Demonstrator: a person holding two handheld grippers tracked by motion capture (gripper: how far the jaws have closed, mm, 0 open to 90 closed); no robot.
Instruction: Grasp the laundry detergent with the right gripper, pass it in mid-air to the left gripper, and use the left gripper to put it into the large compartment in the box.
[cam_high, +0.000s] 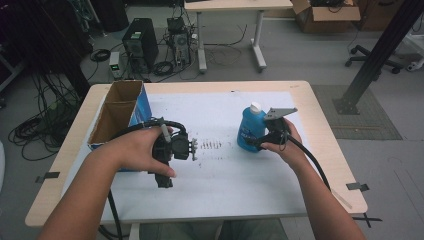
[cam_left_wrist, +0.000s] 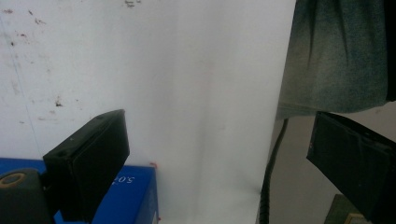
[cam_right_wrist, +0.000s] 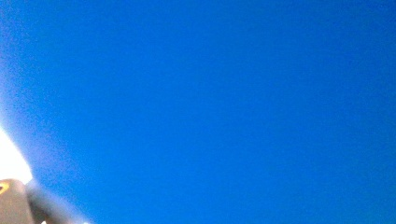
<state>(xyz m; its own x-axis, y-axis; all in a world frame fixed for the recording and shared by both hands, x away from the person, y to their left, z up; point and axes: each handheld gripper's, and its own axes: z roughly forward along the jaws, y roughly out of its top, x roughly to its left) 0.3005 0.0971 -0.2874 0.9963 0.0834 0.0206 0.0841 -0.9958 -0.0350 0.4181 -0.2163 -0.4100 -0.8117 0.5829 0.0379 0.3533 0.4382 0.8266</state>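
Two handheld grippers work over a white, lightly smudged paper sheet (cam_high: 220, 170) that covers the wooden table (cam_high: 305, 90). At 3 o'clock on the sheet, the right gripper (cam_high: 255, 142) presses against the lower body of an upright blue plastic bottle (cam_high: 250, 127) with a round white cap; its own view shows smooth blue plastic at very close range, and whether the jaws clamp the bottle cannot be determined. At 9 o'clock, the left gripper (cam_left_wrist: 219, 158) hangs just above the sheet with its flat, rectangular black jaws spread wide and nothing between them. An open blue cardboard box (cam_high: 122, 112) with a brown interior stands at 10 o'clock, just beside the left hand (cam_high: 137, 150).
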